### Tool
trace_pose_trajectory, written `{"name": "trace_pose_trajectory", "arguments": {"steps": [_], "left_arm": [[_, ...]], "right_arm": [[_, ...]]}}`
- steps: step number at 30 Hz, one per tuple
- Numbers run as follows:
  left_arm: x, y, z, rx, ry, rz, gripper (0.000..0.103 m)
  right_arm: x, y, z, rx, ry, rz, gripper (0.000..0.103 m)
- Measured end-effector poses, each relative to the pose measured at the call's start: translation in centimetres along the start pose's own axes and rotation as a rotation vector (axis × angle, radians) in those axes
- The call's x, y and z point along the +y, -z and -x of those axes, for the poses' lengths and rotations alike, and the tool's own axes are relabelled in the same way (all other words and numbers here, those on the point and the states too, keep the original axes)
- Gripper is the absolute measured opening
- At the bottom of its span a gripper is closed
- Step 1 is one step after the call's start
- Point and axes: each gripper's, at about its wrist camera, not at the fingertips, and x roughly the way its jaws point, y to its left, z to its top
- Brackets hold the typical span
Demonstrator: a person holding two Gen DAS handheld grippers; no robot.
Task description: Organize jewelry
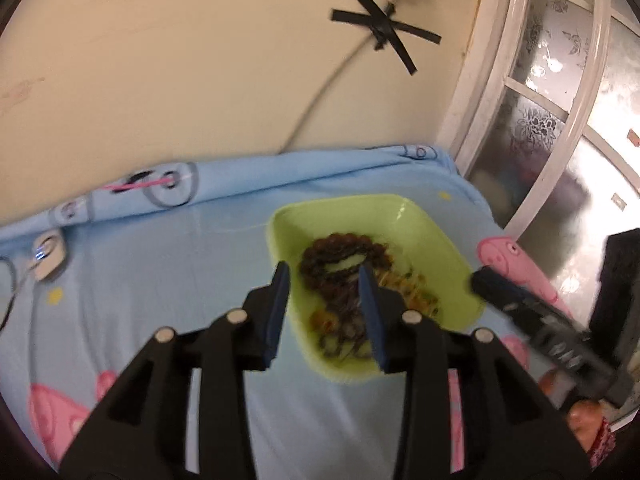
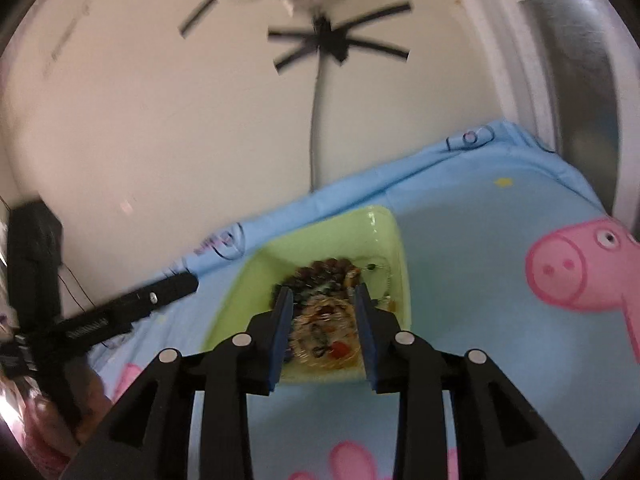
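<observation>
Left claw [image 1: 324,276] spread apart, nothing pinched, up above the green tray [image 1: 420,216]. Brown bead bracelet [image 1: 340,252] just past the tips, lying in the tray with a pile of other jewelry [image 2: 324,328]. Right claw [image 2: 322,296] spread too, holding nothing, over the same tray on the blue pig sheet [image 2: 480,240].

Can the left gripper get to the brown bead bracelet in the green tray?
Probably yes: the left gripper is open above the green tray, and nothing covers the brown bead bracelet.
</observation>
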Motion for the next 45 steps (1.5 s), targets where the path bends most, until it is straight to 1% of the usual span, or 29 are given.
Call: {"name": "trace_pose_trajectory", "arguments": {"steps": [2, 3, 5, 6, 8, 10, 12, 13, 15, 16, 18, 19, 21, 22, 23, 25, 28, 34, 39, 42, 45], "left_arm": [[-0.3, 2.2, 1.5, 0.000, 0.001, -0.029, 0.037], [-0.5, 2.9, 1.8, 0.002, 0.000, -0.042, 0.038], [-1.1, 5.2, 2.8, 0.012, -0.003, -0.072, 0.043], [-1.3, 6.5, 3.4, 0.012, -0.007, -0.082, 0.046], [-1.5, 8.5, 4.6, -0.007, -0.036, -0.096, 0.058], [-1.4, 9.9, 5.6, -0.032, -0.059, -0.110, 0.062], [-1.1, 11.4, 6.7, -0.062, -0.113, -0.132, 0.067], [-0.9, 11.9, 7.1, -0.073, -0.132, -0.140, 0.069], [-0.2, 12.7, 7.8, -0.081, -0.146, -0.135, 0.069], [0.2, 13.1, 8.0, -0.070, -0.135, -0.125, 0.069], [0.9, 13.5, 7.9, -0.043, -0.121, -0.107, 0.073], [1.3, 13.7, 7.8, -0.032, -0.133, -0.104, 0.076], [1.4, 14.1, 7.5, -0.018, -0.159, -0.113, 0.077], [1.5, 14.3, 7.4, -0.016, -0.168, -0.117, 0.082], [1.6, 14.5, 7.3, -0.020, -0.185, -0.121, 0.089], [1.8, 14.8, 7.3, -0.031, -0.220, -0.117, 0.097], [2.0, 14.7, 7.8, -0.064, -0.243, -0.115, 0.097], [2.0, 14.6, 7.8, -0.056, -0.256, -0.109, 0.097], [2.3, 14.7, 8.5, -0.097, -0.264, -0.090, 0.097], [2.2, 14.7, 8.8, -0.116, -0.305, -0.076, 0.097], [2.3, 14.6, 9.2, -0.144, -0.366, -0.071, 0.097]], "right_arm": [[0.9, 1.0, 1.7, -0.029, -0.003, -0.002, 0.007], [1.5, 2.0, 2.9, -0.043, 0.000, -0.014, 0.008], [2.3, 3.6, 4.1, -0.044, 0.006, -0.034, 0.010], [2.6, 4.3, 4.6, -0.041, 0.014, -0.044, 0.013], [3.2, 6.2, 5.2, -0.006, 0.029, -0.078, 0.017], [3.6, 7.7, 5.1, 0.030, 0.038, -0.104, 0.019], [4.3, 9.4, 5.0, 0.068, 0.049, -0.108, 0.021], [4.6, 10.1, 5.0, 0.080, 0.057, -0.105, 0.021], [5.2, 11.3, 5.0, 0.095, 0.072, -0.105, 0.022], [5.5, 11.6, 5.1, 0.098, 0.075, -0.106, 0.022], [6.4, 12.0, 5.2, 0.095, 0.081, -0.101, 0.024], [6.6, 12.1, 5.2, 0.092, 0.086, -0.100, 0.026], [7.3, 12.5, 5.2, 0.089, 0.095, -0.087, 0.028], [7.6, 12.6, 5.1, 0.092, 0.100, -0.080, 0.030], [7.8, 12.7, 4.9, 0.097, 0.105, -0.073, 0.030], [7.9, 12.8, 4.7, 0.109, 0.110, -0.062, 0.032], [7.4, 12.7, 4.4, 0.115, 0.119, -0.093, 0.032], [7.2, 12.5, 4.2, 0.108, 0.116, -0.117, 0.033], [7.1, 12.6, 4.4, 0.109, 0.109, -0.118, 0.033], [7.1, 12.6, 4.4, 0.110, 0.104, -0.117, 0.034], [7.1, 12.6, 4.4, 0.110, 0.099, -0.116, 0.034]]}}
